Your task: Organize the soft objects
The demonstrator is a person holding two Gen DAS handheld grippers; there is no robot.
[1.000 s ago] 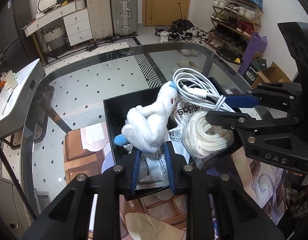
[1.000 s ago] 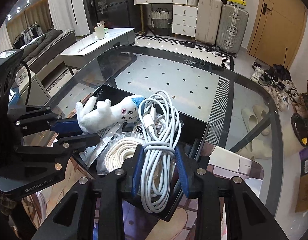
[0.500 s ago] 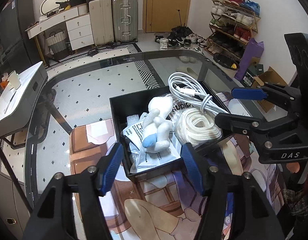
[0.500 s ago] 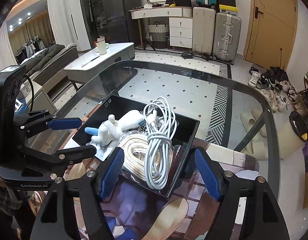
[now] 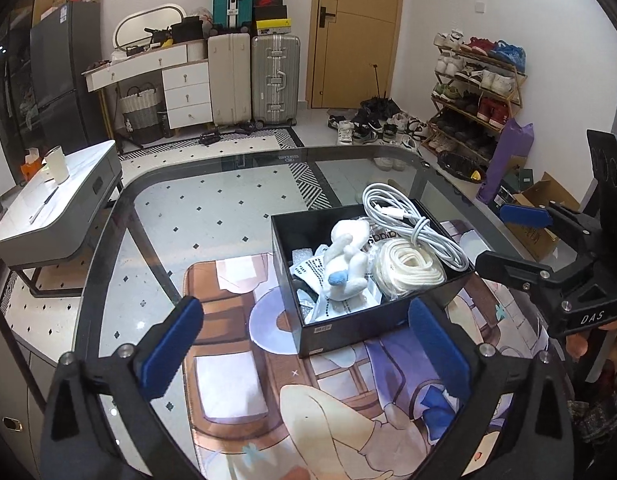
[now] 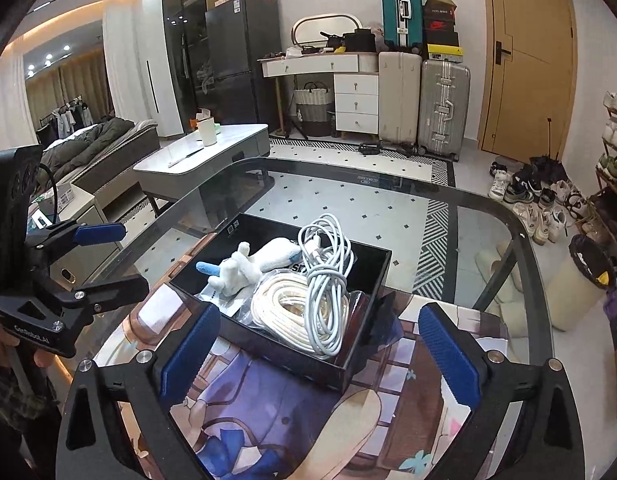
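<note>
A black box point(image 5: 348, 332) point(image 6: 284, 356) stands on the illustrated mat. In it lie a white plush toy point(image 5: 344, 256) point(image 6: 244, 268) with a blue tip, a bundled white cable point(image 5: 408, 224) point(image 6: 324, 280), a cream rope coil point(image 5: 408, 268) point(image 6: 284, 304) and printed plastic packets point(image 5: 316, 272). My left gripper point(image 5: 304, 312) point(image 6: 112, 258) hangs short of the box's near-left side, its jaws opening wide with nothing between them. My right gripper point(image 6: 318, 320) point(image 5: 508, 240) hovers at the box's right side, its jaws also opening and holding nothing.
The mat point(image 5: 268, 380) covers the near part of a glass table point(image 5: 148, 208) with a rounded dark rim. A grey side table point(image 6: 212, 148) with a cup stands to the left. Suitcases point(image 5: 272, 76), a shoe rack point(image 5: 476, 92) and loose shoes are beyond. A hand point(image 5: 580, 344) holds the right gripper.
The left gripper let go of the plush toy and the right let go of the cable bundle; both now lie in the box. Both grippers drew back and upward, jaws spreading wide.
</note>
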